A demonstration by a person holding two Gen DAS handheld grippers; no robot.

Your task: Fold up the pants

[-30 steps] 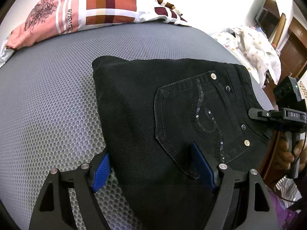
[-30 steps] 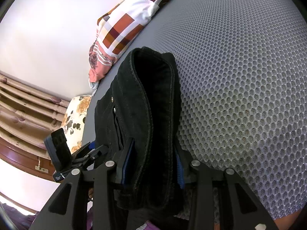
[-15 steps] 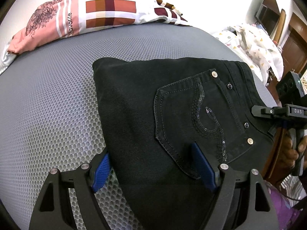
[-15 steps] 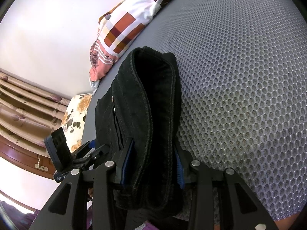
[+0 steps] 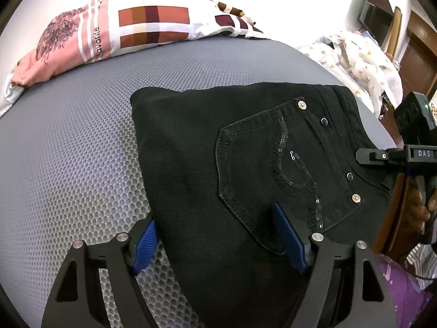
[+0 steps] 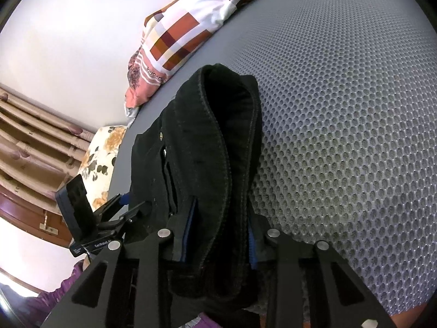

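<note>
Right gripper (image 6: 218, 243) tight on folded pants (image 6: 215, 164) (left gripper (image 5: 218, 243) wide astride them)

The right gripper (image 6: 221, 235) has just been closing its jaws more tightly on the thick folded edge of the black pants (image 6: 218, 150) held between them.

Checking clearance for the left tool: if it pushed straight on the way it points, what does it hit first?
The folded black pants. The left tool already straddles their near edge, blue pads open on either side, so going on meets denim almost at once, around the back pocket. Depth is hard to judge through the fisheye.
</note>
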